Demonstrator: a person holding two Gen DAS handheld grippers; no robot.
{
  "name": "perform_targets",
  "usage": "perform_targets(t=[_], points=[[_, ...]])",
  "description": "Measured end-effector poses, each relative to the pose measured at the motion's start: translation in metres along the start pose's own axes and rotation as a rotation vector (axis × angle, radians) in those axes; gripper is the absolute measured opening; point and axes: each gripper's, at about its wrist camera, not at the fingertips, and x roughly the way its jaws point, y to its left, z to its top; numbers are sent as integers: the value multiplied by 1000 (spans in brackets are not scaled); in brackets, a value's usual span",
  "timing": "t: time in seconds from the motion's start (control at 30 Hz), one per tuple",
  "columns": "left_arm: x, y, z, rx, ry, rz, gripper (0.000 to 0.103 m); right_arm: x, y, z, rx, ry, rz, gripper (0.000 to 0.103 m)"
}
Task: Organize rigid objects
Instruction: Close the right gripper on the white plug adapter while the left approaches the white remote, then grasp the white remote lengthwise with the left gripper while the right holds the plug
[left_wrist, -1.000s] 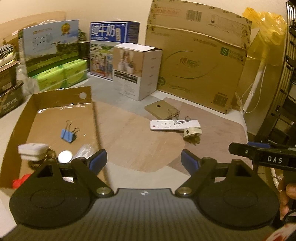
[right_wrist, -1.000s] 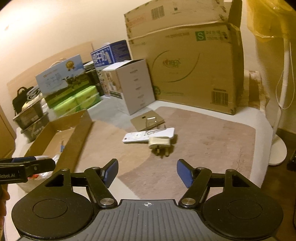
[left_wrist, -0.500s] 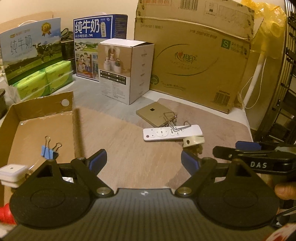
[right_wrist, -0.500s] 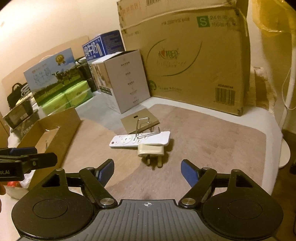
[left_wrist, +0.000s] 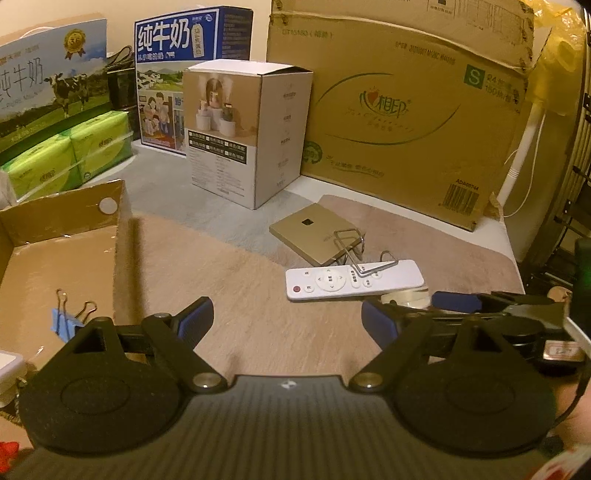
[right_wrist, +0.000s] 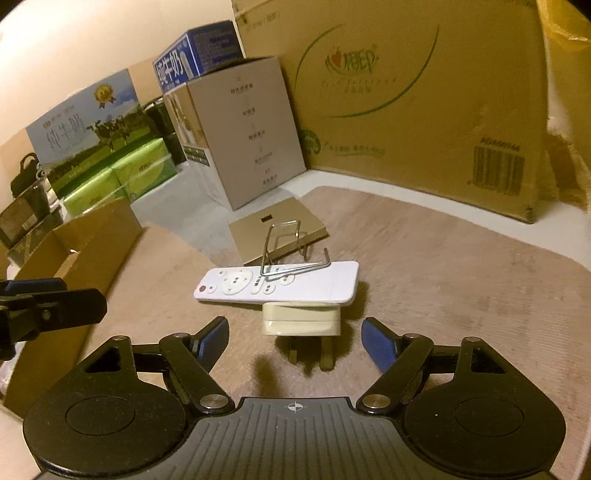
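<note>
A cream wall plug (right_wrist: 301, 321) lies on the brown mat, prongs toward me, partly under a white remote (right_wrist: 277, 283) (left_wrist: 354, 280). A wire clip (right_wrist: 282, 251) rests on the remote and on a flat gold box (right_wrist: 277, 230) (left_wrist: 314, 230). My right gripper (right_wrist: 293, 341) is open, its fingers just short of the plug on either side. My left gripper (left_wrist: 286, 321) is open and empty over the mat, left of the remote. An open cardboard tray (left_wrist: 55, 251) at the left holds a blue binder clip (left_wrist: 68, 319) and a white adapter (left_wrist: 9, 365).
A large cardboard carton (left_wrist: 399, 107) stands at the back. A white product box (left_wrist: 247, 133), milk cartons (left_wrist: 184, 74) and green tissue packs (left_wrist: 70, 155) stand behind the tray. A fan pole (left_wrist: 517, 155) is at the right.
Both grippers have moved forward toward the remote and plug. The right gripper has come low, with its open fingers close to the plug. The left view has swung right, away from the tray.
</note>
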Motion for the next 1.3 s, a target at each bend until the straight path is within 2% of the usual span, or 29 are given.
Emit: perform_targets(t=[0.1, 0.17, 0.23, 0.47, 0.7, 0.83, 1.1, 1.23, 1.3], points=[[8, 0, 1, -4, 7, -1, 86, 7, -2, 1, 9, -3, 5, 77], [13, 0, 1, -6, 11, -1, 86, 10, -4, 2, 13, 1, 8, 60], [16, -1, 1, -9, 14, -2, 86, 12, -4, 2, 12, 8, 5, 51], [22, -6, 3, -10, 26, -13, 86, 4, -7, 0, -11, 8, -10, 50], [33, -17, 5, 29, 46, -27, 86, -9, -30, 0, -14, 7, -45, 50], [46, -27, 13, 130, 84, -67, 86, -11, -42, 4, -26, 9, -47, 50], [85, -42, 31, 432, 185, -193, 85, -6, -54, 15, -89, 32, -4, 50], [102, -47, 35, 584, 233, -252, 84, 0, -55, 22, -169, 80, 64, 50], [109, -49, 36, 657, 253, -287, 84, 2, -53, 25, -247, 119, 102, 50]])
